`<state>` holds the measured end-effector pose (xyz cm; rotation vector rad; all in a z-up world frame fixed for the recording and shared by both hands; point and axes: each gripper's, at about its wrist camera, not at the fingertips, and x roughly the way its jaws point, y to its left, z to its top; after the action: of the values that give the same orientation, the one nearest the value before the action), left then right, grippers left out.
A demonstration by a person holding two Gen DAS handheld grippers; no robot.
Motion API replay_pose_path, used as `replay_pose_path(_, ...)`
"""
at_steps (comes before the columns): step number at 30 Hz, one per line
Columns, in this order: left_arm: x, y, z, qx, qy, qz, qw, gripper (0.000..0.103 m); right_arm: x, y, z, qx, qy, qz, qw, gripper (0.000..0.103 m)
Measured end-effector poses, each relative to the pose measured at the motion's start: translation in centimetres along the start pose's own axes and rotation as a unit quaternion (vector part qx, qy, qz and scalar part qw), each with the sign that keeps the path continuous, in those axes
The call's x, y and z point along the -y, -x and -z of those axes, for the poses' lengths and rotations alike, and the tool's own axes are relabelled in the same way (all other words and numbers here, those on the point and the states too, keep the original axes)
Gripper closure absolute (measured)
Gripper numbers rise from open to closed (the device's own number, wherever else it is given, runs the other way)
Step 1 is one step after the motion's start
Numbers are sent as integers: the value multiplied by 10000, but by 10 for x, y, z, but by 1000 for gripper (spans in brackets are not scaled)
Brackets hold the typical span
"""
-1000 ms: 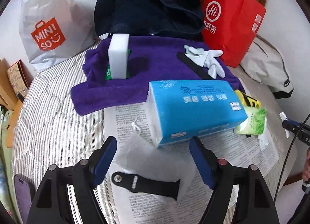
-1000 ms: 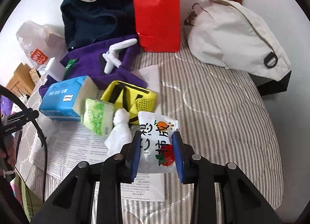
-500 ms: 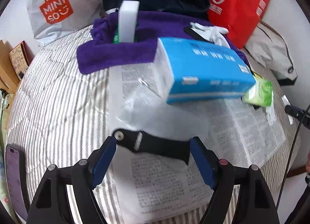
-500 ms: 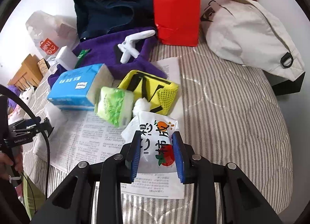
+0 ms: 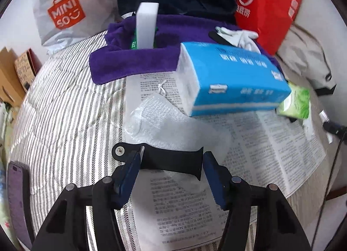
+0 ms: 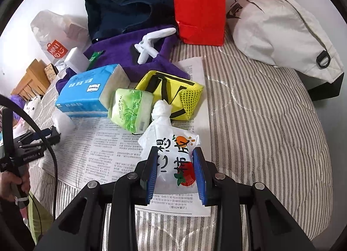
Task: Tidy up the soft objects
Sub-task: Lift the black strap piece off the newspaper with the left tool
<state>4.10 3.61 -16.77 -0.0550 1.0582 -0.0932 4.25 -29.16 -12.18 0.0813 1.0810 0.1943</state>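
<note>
Yellow pouch [image 6: 171,92] visible solely from right tool [image 6: 175,169], grasping printed bag [image 6: 173,153].

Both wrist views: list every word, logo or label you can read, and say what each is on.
"MINISO": white plastic bag.
Orange-fruit print with large Chinese characters: white pouch in the right gripper.
Round white logo with Chinese characters, too blurred: red paper bag.
Blue tissue pack, green tissue pack, newspaper: print too small.
</note>
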Motion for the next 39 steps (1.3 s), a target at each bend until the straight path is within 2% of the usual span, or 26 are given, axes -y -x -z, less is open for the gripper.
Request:
replay_pose_path(3, -8, 5, 0, 31, 72, -6, 10000, 58, -1, 0, 0, 5, 5, -7, 10000, 71)
replay_pose_path(6, -19, 12, 0, 114, 239, 4, 9996, 61, -3, 1, -1, 6, 22, -17, 10000, 71)
replay_pose_path(12, -35, 19, -4, 239, 540, 171, 9981, 75, -8, 0, -3, 7, 89, -49, 9999, 71)
replay_pose_path(17, -34, 13, -1, 31, 463, 82, 9989, 75, -10, -2, -2, -38, 105, -84, 9999, 71)
replay_pose_path(20, -35, 13, 2, -65, 490, -64, 9988, 68, -11, -4, -2, -68, 107, -113, 9999, 71)
replay_pose_path(22, -41, 15, 4, -51, 628, -202, 9978, 48, -11, -4, -3, -70, 94, -139, 9998, 71)
replay_pose_path(23, -44, 15, 3, -21, 688, -309, 9972, 46, -11, -4, -3, -69, 100, -147, 9998, 71)
replay_pose_path(26, -50, 11, -1, -52, 892, -395, 9952, 45, -11, -4, -5, -56, 115, -148, 9998, 71)
replay_pose_path(31, -48, -11, -11, -321, 1047, -606, 9921, 45, -7, -3, -6, -36, 79, -170, 9998, 71)
replay_pose_path(34, -47, -18, -16, -224, 1056, -823, 9907, 45, -3, -2, -7, -36, 46, -163, 9998, 71)
replay_pose_path(35, -48, -19, -18, -179, 1076, -821, 9906, 46, -4, -2, -7, -39, 38, -145, 9999, 71)
replay_pose_path(38, -50, -23, -24, -37, 935, -783, 9925, 66, 3, -2, -8, -37, -18, -113, 9999, 71)
replay_pose_path(39, -50, -23, -27, 0, 895, -618, 9941, 73, 5, -1, -8, -35, -36, -97, 9999, 71)
